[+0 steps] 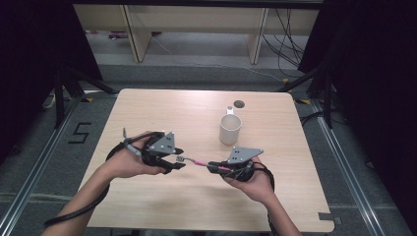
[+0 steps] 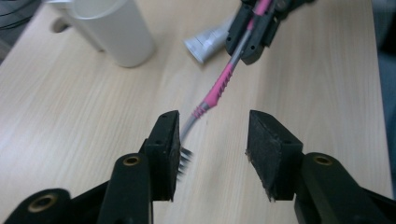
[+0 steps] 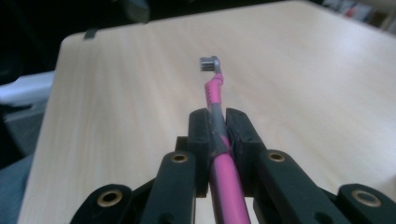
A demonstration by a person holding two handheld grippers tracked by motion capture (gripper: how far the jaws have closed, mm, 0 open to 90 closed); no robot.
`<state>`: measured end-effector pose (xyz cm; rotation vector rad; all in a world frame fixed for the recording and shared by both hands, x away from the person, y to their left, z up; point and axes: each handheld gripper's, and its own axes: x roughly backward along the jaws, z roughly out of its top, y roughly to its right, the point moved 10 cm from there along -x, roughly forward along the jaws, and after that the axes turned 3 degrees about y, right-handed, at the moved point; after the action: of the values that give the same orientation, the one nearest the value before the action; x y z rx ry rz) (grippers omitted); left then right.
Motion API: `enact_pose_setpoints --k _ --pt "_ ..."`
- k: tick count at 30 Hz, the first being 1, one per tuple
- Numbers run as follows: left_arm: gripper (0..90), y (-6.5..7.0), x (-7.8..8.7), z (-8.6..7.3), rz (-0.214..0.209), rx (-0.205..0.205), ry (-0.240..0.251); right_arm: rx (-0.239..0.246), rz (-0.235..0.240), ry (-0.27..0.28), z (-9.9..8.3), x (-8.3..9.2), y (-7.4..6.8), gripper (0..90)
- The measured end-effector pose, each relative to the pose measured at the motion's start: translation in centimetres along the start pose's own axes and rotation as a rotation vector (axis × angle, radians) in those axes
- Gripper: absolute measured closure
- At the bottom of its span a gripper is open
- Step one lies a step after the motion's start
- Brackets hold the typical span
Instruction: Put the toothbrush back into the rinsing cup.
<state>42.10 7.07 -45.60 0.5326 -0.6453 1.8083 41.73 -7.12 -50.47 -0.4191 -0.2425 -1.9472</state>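
— While my right tongs [image 1: 212, 167] were clamped on the toothbrush [image 1: 196, 162], which way did it point?

— It lay nearly level above the bench [image 1: 147, 113], its long axis running across in front of me. The bristle head [image 1: 180, 159] pointed toward my left hand, and the pink handle ran back into the right tongs, whose jaws were pressed together on it. In the right gripper view the handle [image 3: 226, 186] passed straight up between the jaws and the head [image 3: 210, 62] stuck out beyond them.

— And my left tongs [image 1: 178, 159]?

— They stood apart, pressing on nothing. In the left gripper view the bristles [image 2: 185, 158] sat just beside the inner face of one pad [image 2: 164, 154], with a wide gap to the other pad.

— What else was on the bench?

— A cream mug [image 1: 229, 129] stood upright beyond the right tongs, near a round hole [image 1: 239, 104] in the pale wood top. In the left gripper view, a grey tube [image 2: 205, 44] lay by the mug.

— And the room?

— Dark curtains hung on both sides, grey floor lay around the bench, a pale shelf unit [image 1: 196, 24] stood at the back, and cables [image 1: 285, 39] trailed on the floor.
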Motion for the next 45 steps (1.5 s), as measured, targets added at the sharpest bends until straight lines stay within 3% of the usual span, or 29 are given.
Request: enact_pose_setpoints --k 1,2,3,4,5,6,7,9,12,13,15,17,18,21,30,37,38,40,42,45 --pt "53.4 -0.2 0.0 -0.4 0.028 0.051 0.103 -0.013 -0.02 0.013 0.2 0.3 0.4 81.6" --pt "51.7 -0.2 0.0 -0.4 0.028 0.051 0.103 -0.013 -0.02 0.013 0.2 0.3 0.4 81.6" --pt "49.2 -0.1 -0.1 -0.8 0.036 0.095 0.134 -0.002 -0.056 0.053 0.9 0.7 1.0 81.6" --pt "49.2 0.0 -0.3 -1.3 0.056 0.15 0.157 -0.002 -0.056 0.053 0.9 0.7 1.0 81.6" --pt "46.7 0.3 -1.0 -2.2 0.063 0.222 0.213 -0.005 -0.073 0.081 1.5 0.9 1.4 81.6" --pt "46.0 0.3 -1.0 -2.2 0.063 0.222 0.213 -0.014 -0.089 0.094 1.7 1.0 1.5 81.6" --pt "46.0 0.3 -1.4 -2.6 0.071 0.27 0.239 -0.014 -0.089 0.094 1.7 1.0 1.5 81.6" --pt "42.3 0.2 -2.1 -3.0 0.073 0.405 0.303 -0.023 -0.111 0.123 2.3 1.3 1.8 81.6" --pt "35.5 -0.5 -3.1 -3.7 0.114 0.491 0.349 -0.022 -0.125 0.155 3.1 1.4 1.9 81.6" --pt "35.4 -0.7 -3.4 -3.6 0.113 0.528 0.375 -0.027 -0.109 0.148 3.2 1.4 1.7 81.6" --pt "34.4 -0.7 -3.9 -3.2 0.084 0.593 0.423 -0.02 -0.123 0.164 3.7 1.4 1.8 81.6" --pt "32.2 -0.6 -4.3 -2.7 0.056 0.609 0.455 -0.003 -0.13 0.203 4.4 1.2 1.8 81.6" --pt "31.8 -0.7 -4.4 -2.5 0.058 0.615 0.463 0.006 -0.139 0.198 4.6 1.3 1.9 81.6" --pt "31.4 -0.9 -4.5 -1.5 0.04 0.639 0.508 -0.016 -0.115 0.2 4.9 1.2 1.4 81.6" --pt "32.0 -1.5 -4.1 0.8 0.008 0.642 0.598 -0.001 -0.093 0.225 5.3 1.0 1.2 81.6" --pt "32.3 -1.8 -3.9 1.6 -0.005 0.678 0.64 0.009 -0.088 0.232 5.5 1.1 1.1 81.6" --pt "32.4 -1.9 -3.9 1.7 -0.008 0.683 0.645 -0.009 -0.085 0.226 5.4 1.1 1.0 81.6" --pt "32.9 -1.9 -3.9 2.0 -0.012 0.69 0.652 0.024 -0.091 0.233 5.5 1.0 1.2 81.6" --pt "33.2 -2.0 -3.9 2.2 -0.011 0.688 0.657 -0.011 -0.089 0.225 5.3 0.9 0.9 81.6" --pt "35.3 -2.0 -4.0 2.7 -0.019 0.696 0.67 0.009 -0.095 0.23 5.3 0.7 1.0 81.6"
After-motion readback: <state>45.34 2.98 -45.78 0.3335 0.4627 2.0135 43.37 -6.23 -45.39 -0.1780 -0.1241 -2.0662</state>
